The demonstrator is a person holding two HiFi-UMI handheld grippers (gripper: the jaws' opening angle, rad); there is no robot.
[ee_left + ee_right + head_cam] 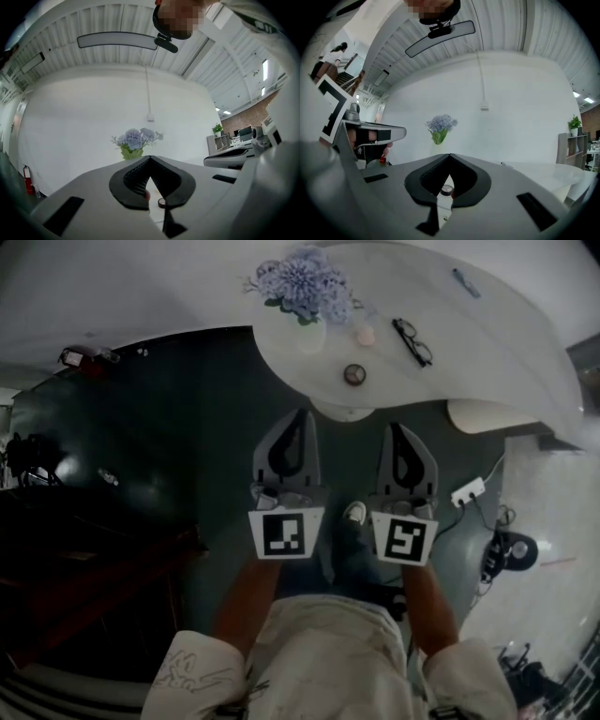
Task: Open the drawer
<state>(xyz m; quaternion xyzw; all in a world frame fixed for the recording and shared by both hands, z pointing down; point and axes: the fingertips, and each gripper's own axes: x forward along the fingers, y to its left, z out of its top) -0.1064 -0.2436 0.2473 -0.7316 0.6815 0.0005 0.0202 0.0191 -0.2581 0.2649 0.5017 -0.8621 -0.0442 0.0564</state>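
My two grippers are held side by side, level, and point at a white curved table (487,329). The left gripper (298,414) is shut with nothing in it; in the left gripper view its jaws (150,158) meet at the tips. The right gripper (394,427) is shut and empty as well, with its tips (450,155) together. Both stop short of the table's near edge. On the table stand a vase of blue flowers (305,287), a small round thing (354,374) and a pair of glasses (412,341). I cannot make out a drawer front; a white rounded part (343,412) shows under the table's edge.
A white power strip (467,491) with a cable and a black round device (516,549) lie on the floor at the right. Dark furniture (84,568) fills the left side. A blue pen (466,283) lies far back on the table. My shoe (354,513) shows between the grippers.
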